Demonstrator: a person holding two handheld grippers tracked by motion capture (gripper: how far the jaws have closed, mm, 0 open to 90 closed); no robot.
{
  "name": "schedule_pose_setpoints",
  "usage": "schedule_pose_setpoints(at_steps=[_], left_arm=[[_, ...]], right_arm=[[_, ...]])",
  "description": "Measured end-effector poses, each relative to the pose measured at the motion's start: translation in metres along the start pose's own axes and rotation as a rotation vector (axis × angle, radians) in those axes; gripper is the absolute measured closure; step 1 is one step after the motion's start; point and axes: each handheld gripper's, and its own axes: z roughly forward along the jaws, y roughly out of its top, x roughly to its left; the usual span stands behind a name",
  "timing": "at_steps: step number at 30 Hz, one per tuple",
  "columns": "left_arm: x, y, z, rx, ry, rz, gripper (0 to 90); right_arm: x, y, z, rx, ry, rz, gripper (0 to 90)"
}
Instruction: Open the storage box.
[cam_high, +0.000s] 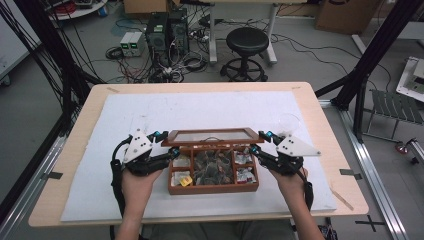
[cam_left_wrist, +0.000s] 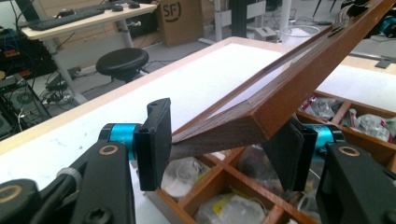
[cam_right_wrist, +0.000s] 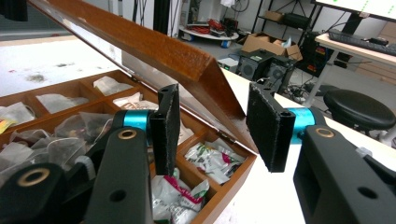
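We have the wooden tea box (cam_high: 214, 187) on the white mat (cam_high: 100, 165), its glass-paned lid (cam_high: 214, 135) raised partway on the far hinge. Our left gripper (cam_left_wrist: 224, 151) straddles the lid's near left corner: that corner sits between the pads, the right pad (cam_left_wrist: 285, 154) seems to touch the wood, the left pad (cam_left_wrist: 156, 140) stands a little off it, so we cannot tell whether this is a true clamp. Our right gripper (cam_right_wrist: 212, 128) brackets the other front corner, jaws apart, with the lid's edge passing between them and a visible gap on the outer side. No pad presses there yet.

The main risk, as we judge it, is the lid dropping. It is tilted and rests mostly on whatever the left corner grip gives; if that pad slips on the smooth varnish, the frame slams down onto the tea sachets (cam_right_wrist: 205, 161) just below the right jaws and onto the glass. Uneven lifting would also twist the hinges. Pulling toward us instead of upward could drag the whole box along the mat.
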Motion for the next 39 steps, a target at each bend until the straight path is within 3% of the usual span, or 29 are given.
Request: schedule_pose_setpoints(at_steps=[23,33,39], left_arm=[[0.015,0.003,0.022,-0.060,0.070,0.017,49.0],[0.028,0.001,0.037,-0.048,0.085,0.002,50.3],[0.030,-0.002,0.046,-0.047,0.115,0.016,50.8]], right_arm=[[-0.012,0.015,0.030,0.022,-0.044,0.030,53.4],[-0.021,0.016,0.046,0.023,-0.058,0.054,53.5],[-0.022,0.013,0.057,0.038,-0.089,0.037,53.8]])
